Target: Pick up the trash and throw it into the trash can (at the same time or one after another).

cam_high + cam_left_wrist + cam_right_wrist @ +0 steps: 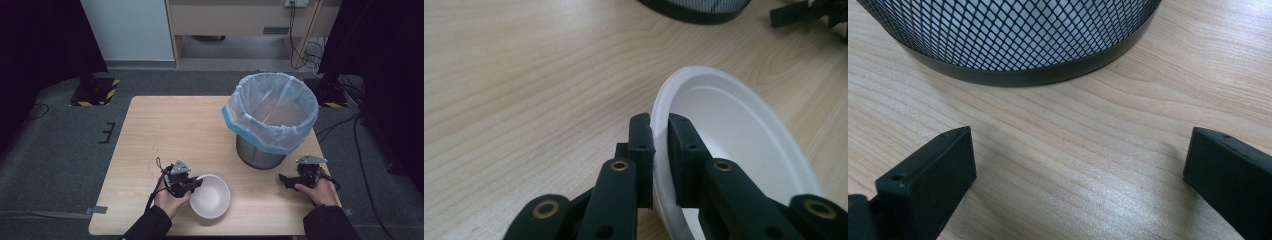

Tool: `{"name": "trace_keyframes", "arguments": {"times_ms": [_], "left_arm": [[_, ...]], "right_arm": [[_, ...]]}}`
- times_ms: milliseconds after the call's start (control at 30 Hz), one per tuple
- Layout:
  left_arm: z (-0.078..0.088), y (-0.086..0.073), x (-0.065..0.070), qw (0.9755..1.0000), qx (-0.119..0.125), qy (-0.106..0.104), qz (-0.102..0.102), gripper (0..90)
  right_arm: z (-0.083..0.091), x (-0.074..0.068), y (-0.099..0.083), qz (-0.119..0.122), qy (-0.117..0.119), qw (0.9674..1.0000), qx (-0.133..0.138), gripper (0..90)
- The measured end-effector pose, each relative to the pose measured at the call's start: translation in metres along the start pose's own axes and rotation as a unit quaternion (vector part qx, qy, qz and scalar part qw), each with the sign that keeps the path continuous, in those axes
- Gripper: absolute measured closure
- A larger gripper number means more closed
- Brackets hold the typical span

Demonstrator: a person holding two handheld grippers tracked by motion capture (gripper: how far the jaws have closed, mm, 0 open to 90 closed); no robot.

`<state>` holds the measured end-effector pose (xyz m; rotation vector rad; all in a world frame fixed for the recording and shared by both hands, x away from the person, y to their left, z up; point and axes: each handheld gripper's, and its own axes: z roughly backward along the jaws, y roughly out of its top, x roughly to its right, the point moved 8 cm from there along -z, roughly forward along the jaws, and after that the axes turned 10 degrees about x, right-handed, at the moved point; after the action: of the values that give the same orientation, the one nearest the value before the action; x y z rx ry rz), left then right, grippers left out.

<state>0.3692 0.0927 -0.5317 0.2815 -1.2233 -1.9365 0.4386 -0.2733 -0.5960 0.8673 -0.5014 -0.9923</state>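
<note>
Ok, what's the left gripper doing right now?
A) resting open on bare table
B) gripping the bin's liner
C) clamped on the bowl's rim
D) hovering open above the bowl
C: in the left gripper view the left gripper has its jaws closed on the rim of the white bowl, one jaw outside the wall and one inside; the high view shows it at the bowl's left edge, away from the bin.

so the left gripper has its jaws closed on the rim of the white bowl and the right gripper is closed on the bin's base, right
Not quite. The right gripper holds nothing: in the right gripper view its jaws stand wide apart over bare table, short of the mesh bin. The left gripper does pinch the white bowl by its rim.
</note>
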Motion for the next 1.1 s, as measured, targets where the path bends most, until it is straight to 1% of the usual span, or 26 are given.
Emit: {"name": "trace_keyframes", "arguments": {"times_ms": [167,233,300,367,400,433,500,533,633,700,733,833,867,900,933,967,1000,1033,1067,1100], "left_arm": [[0.015,0.012,0.000,0.9996,0.028,0.002,-0.001,82.5],[0.021,0.020,-0.002,0.9989,0.046,0.006,-0.001,82.5],[0.027,0.027,-0.005,0.9981,0.061,0.011,-0.002,82.5],[0.034,0.034,-0.008,0.9967,0.080,0.018,-0.003,82.6],[0.038,0.039,-0.010,0.9955,0.092,0.022,-0.003,82.6],[0.040,0.042,-0.010,0.9948,0.099,0.024,-0.003,82.5],[0.048,0.050,-0.013,0.9924,0.119,0.030,-0.003,82.5],[0.052,0.055,-0.014,0.9908,0.131,0.034,-0.003,82.6],[0.062,0.066,-0.017,0.9873,0.154,0.040,-0.004,82.5],[0.069,0.075,-0.019,0.9841,0.172,0.045,-0.005,82.5],[0.069,0.075,-0.019,0.9841,0.172,0.045,-0.005,82.5],[0.078,0.084,-0.021,0.9805,0.190,0.050,-0.008,82.5],[0.081,0.088,-0.022,0.9789,0.197,0.052,-0.008,82.5],[0.085,0.093,-0.022,0.9765,0.208,0.054,-0.009,82.5],[0.085,0.093,-0.022,0.9765,0.208,0.054,-0.009,82.5],[0.091,0.102,-0.022,0.9734,0.222,0.055,-0.013,82.5],[0.091,0.102,-0.022,0.9734,0.222,0.055,-0.013,82.5],[0.096,0.109,-0.021,0.9708,0.233,0.056,-0.015,82.5],[0.096,0.109,-0.021,0.9708,0.233,0.056,-0.015,82.5],[0.101,0.119,-0.020,0.9671,0.248,0.056,-0.018,82.5]], "right_arm": [[0.000,0.000,0.000,0.000,0.000,1.0000,0.000,0.7],[0.000,0.000,0.000,0.001,0.000,1.0000,0.000,0.7],[0.000,0.000,0.000,0.001,0.000,1.0000,0.000,0.7],[0.000,0.000,0.000,0.000,0.000,1.0000,0.000,0.6],[0.000,0.000,0.000,0.001,0.000,1.0000,0.000,0.6],[0.000,0.000,0.000,0.000,0.000,1.0000,0.000,0.6],[0.000,0.000,0.000,0.000,0.000,1.0000,0.000,0.6],[0.000,0.000,0.000,0.000,0.000,1.0000,0.000,0.6],[0.000,0.000,0.000,0.000,0.000,1.0000,0.000,0.6],[0.000,0.000,0.000,0.000,-0.001,1.0000,0.000,0.6],[0.000,0.000,0.000,0.000,-0.001,1.0000,0.000,0.6],[0.000,0.000,0.000,0.000,0.000,1.0000,0.000,0.6],[0.000,0.000,0.000,0.000,0.000,1.0000,0.000,0.6],[0.000,0.000,0.000,0.000,0.000,1.0000,0.000,0.6],[0.000,0.000,0.000,0.000,0.000,1.0000,0.000,0.6],[0.000,0.000,0.000,0.000,0.000,1.0000,0.000,0.6],[0.000,0.000,0.000,0.000,0.000,1.0000,0.000,0.6],[0.000,0.000,0.000,0.000,-0.001,1.0000,0.000,0.6],[0.000,0.000,0.000,0.000,-0.001,1.0000,0.000,0.6],[0.000,0.000,0.000,0.001,0.000,1.0000,0.000,0.6]]}}
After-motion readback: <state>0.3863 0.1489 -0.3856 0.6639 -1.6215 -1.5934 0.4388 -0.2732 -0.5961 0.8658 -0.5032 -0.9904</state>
